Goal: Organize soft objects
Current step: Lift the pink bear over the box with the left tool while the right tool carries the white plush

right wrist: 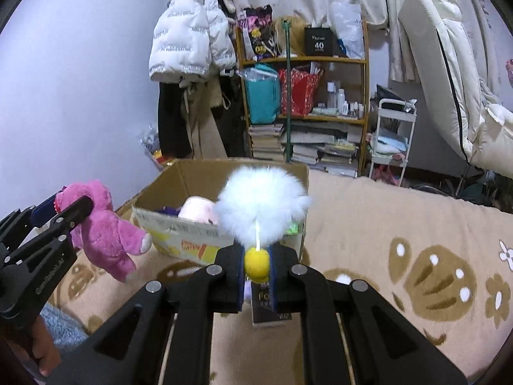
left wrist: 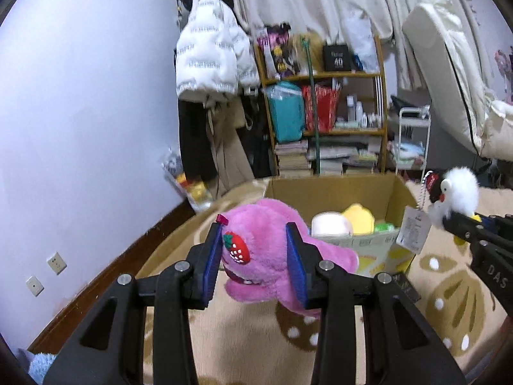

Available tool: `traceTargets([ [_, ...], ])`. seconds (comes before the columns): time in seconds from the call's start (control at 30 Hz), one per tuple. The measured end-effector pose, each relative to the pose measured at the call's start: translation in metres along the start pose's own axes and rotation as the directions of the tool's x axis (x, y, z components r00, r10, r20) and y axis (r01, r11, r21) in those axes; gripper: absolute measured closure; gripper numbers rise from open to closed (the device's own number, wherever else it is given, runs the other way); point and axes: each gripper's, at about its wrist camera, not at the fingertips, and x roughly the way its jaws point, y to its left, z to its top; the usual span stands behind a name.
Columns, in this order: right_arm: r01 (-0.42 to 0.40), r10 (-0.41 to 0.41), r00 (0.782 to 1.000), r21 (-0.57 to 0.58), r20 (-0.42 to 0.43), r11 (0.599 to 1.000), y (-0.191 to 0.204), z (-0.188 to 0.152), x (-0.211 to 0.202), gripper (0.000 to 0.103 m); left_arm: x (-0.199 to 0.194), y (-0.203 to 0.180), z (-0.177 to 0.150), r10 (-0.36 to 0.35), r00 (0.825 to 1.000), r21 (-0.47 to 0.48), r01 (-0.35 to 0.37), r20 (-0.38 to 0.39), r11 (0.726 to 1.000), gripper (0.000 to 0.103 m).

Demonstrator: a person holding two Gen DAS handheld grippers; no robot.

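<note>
My left gripper point(left wrist: 255, 258) is shut on a pink plush bear point(left wrist: 272, 250) with a strawberry patch, held above the beige blanket. In the right wrist view the same pink bear point(right wrist: 105, 227) hangs at the left. My right gripper point(right wrist: 256, 264) is shut on the yellow foot of a fluffy white plush bird point(right wrist: 261, 203). That white bird point(left wrist: 458, 194) with its paper tag shows at the right of the left wrist view. An open cardboard box point(left wrist: 336, 189) stands ahead, holding white, yellow and green soft toys. The cardboard box point(right wrist: 192, 234) sits just behind both toys.
A beige blanket point(right wrist: 400, 240) with brown paw prints covers the surface. Behind stand a wooden shelf point(left wrist: 323, 102) of books and bags, a hanging white jacket point(left wrist: 211, 54), a small white cart point(right wrist: 391, 138) and a rolled white mattress point(right wrist: 449, 73). A black booklet point(right wrist: 266, 308) lies under my right gripper.
</note>
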Motion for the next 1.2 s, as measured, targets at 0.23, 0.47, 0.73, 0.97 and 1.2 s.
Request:
traceTargets([
  [0.23, 0.015, -0.014, 0.996, -0.015, 0.09, 1.0, 0.0, 0.016, 0.002, 0.091, 0.006, 0.003, 0.022, 0.024, 0.997, -0.031, -0.022, 0.068, 0.999, 0.066],
  [0.47, 0.032, -0.02, 0.987, -0.072, 0.16, 0.997, 0.011, 0.03, 0.013, 0.091, 0.026, 0.003, 0.04, 0.036, 0.993, -0.032, -0.033, 0.112, 0.999, 0.066],
  [0.73, 0.027, -0.013, 0.99, -0.098, 0.143, 0.995, 0.002, 0.044, 0.042, 0.091, 0.058, 0.002, 0.057, 0.042, 0.991, -0.03, -0.039, 0.128, 0.999, 0.065],
  [0.97, 0.019, -0.009, 0.995, -0.094, 0.103, 0.995, -0.009, 0.047, 0.063, 0.091, 0.085, -0.002, 0.052, 0.034, 0.996, -0.032, -0.032, 0.083, 0.999, 0.065],
  [1.2, -0.015, 0.018, 0.999, -0.066, 0.037, 0.998, -0.01, 0.034, 0.082, 0.091, 0.105, -0.009, 0.042, 0.002, 1.0, -0.029, -0.001, 0.024, 1.0, 0.065],
])
